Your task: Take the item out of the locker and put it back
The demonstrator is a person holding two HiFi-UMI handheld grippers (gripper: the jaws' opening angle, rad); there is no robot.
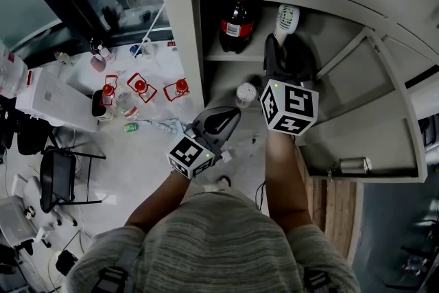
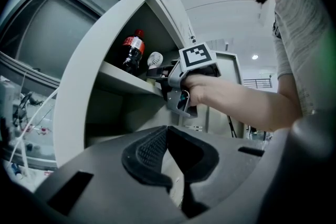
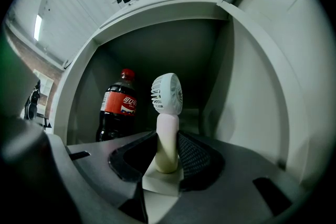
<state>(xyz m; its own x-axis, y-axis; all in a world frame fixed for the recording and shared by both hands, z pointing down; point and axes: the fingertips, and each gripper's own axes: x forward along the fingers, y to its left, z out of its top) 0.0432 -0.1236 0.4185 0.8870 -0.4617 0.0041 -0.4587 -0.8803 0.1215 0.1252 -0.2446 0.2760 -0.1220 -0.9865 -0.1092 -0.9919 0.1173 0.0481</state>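
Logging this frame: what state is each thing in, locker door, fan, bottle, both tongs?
Locker door: open.
Handheld fan: upright, handle clamped, inside the upper compartment.
Cola bottle: upright, capped, on the shelf.
Right tongs: shut on the fan's handle.
Left tongs: shut, empty, outside the locker.

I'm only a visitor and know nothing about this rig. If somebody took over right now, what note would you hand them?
Right gripper: shut on the handle of the small white fan, which is upright in the locker's upper compartment, to the right of the cola bottle.
Left gripper: shut, empty, outside the locker.
Done: the fan is gripped. The pictures don't show whether it is going out or coming back.
Left: if it is going out, bring it clear, then return it to the shelf and release it.
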